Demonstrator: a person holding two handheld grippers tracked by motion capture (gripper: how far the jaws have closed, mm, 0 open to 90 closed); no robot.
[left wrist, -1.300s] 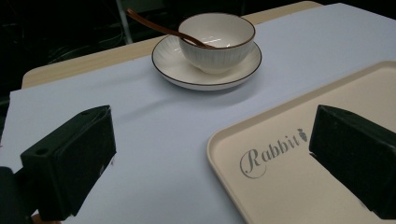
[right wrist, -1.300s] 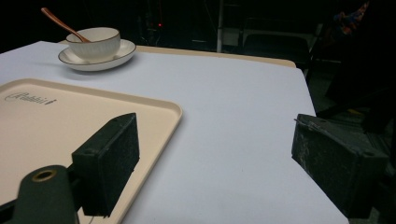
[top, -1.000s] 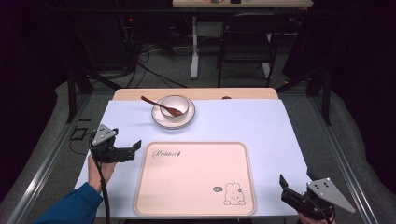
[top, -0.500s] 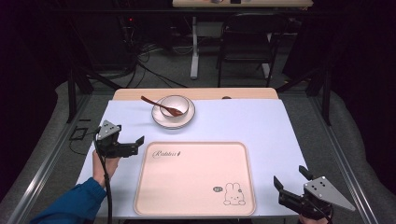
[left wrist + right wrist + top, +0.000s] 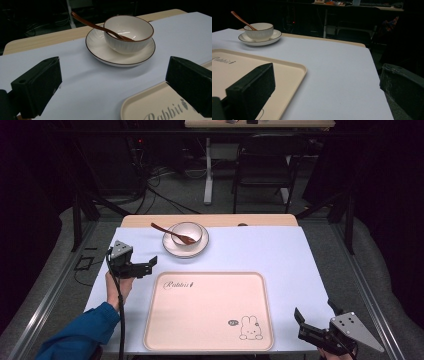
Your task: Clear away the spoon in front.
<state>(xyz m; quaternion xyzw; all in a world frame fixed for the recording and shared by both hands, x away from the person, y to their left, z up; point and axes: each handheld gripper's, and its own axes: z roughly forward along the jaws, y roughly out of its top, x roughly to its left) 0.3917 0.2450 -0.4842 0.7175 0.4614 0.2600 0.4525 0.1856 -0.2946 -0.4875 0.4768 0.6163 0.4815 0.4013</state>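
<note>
In the high view, the left claw (image 5: 145, 265) is seen released, aimed toward one o'clock at the white ribbed ceramic bowl (image 5: 187, 233) on its brown-rimmed white saucer (image 5: 176, 251), at the far centre of the white-covered desk (image 5: 280, 260). The right claw (image 5: 316, 320) has just been spread wide, with nothing between its jaws.

In the left gripper view, the brown wooden spoon (image 5: 95, 25) is seen resting inside the bowl (an approach is judged under way; next, a grip on the saucer's rim).

In the right gripper view, the raised lip of the beige plastic rabbit-printed tray (image 5: 298, 68) is shown.
</note>
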